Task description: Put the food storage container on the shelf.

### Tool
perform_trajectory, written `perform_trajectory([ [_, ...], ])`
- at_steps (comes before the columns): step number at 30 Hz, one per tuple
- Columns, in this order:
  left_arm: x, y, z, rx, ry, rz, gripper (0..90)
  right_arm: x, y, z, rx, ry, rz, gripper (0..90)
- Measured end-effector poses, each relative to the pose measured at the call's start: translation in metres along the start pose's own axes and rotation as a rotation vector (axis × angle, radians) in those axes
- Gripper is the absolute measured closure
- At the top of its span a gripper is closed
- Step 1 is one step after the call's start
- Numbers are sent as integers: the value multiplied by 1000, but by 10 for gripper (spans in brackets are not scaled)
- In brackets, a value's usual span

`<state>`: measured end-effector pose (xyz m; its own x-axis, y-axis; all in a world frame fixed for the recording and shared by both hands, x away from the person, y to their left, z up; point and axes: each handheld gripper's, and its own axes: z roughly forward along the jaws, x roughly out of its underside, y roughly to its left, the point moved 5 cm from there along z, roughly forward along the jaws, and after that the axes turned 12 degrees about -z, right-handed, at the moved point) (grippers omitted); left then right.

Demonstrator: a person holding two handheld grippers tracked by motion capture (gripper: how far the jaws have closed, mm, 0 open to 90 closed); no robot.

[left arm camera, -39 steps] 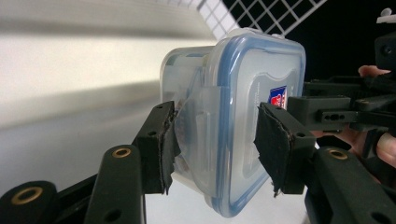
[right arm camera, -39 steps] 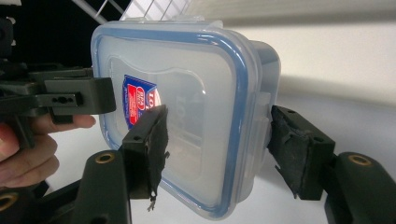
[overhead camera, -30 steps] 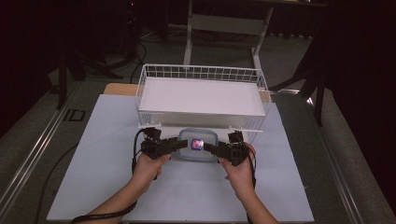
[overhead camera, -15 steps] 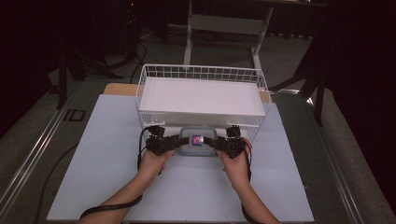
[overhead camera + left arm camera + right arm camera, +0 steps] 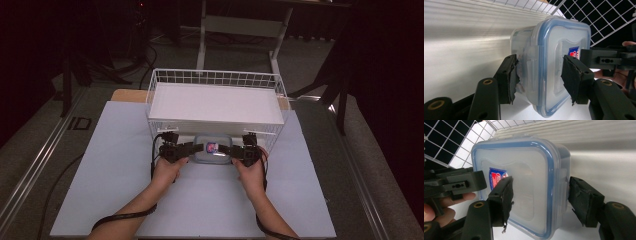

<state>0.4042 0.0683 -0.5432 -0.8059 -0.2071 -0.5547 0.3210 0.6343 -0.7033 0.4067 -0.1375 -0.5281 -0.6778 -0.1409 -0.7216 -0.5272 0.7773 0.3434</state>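
A clear plastic container (image 5: 212,149) with a blue-rimmed lid and a red-and-blue label sits level between both hands, just in front of the wire basket (image 5: 215,75). My left gripper (image 5: 197,148) grips its left end. In the left gripper view, the left gripper (image 5: 540,75) has one pad on the container's (image 5: 554,50) lid and the other on its underside. My right gripper (image 5: 227,150) grips the opposite end. In the right gripper view, the right gripper (image 5: 540,195) clamps the container (image 5: 524,170) the same way. Whether the container touches the table I cannot tell.
The white wire basket stands at the middle back of the white mat (image 5: 100,165), with a white ribbed board (image 5: 215,102) inside it. Its front wall is right behind the container. Cables trail from both grippers along the forearms. Dark floor and stand legs surround the table.
Both hands have carried the container a little farther toward the basket's front wall and lower. The grips on it look the same.
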Motion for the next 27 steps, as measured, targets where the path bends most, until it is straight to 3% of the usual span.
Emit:
perform_trajectory([
  [12, -4, 5, 3, 21, -9, -2, 484, -1, -9, 5, -30, -32, 14, 367],
  [15, -4, 4, 6, 3, -7, 18, 457, -2, -6, 9, 3, -37, -37, 318],
  [17, -6, 2, 9, -3, -17, 4, 439, -3, -6, 10, 12, -41, -45, 312],
  [21, -7, 4, 11, -20, -29, -1, 409, -6, -7, 10, 32, -55, -52, 346],
  [22, -8, 5, 12, -25, -41, 6, 405, -8, -7, 9, 54, -58, -82, 361],
  [23, -9, 5, 11, -40, -48, 32, 412, -9, -5, 9, 68, -43, -86, 357],
  [24, -9, 5, 11, -40, -48, 32, 427, -10, -4, 9, 84, -26, -79, 350],
  [25, -12, 6, 10, -51, -48, 48, 430, -10, -1, 9, 77, -11, -59, 352],
  [27, -13, 7, 8, -55, -42, 47, 433, -11, -3, 10, 87, -18, -74, 352],
])
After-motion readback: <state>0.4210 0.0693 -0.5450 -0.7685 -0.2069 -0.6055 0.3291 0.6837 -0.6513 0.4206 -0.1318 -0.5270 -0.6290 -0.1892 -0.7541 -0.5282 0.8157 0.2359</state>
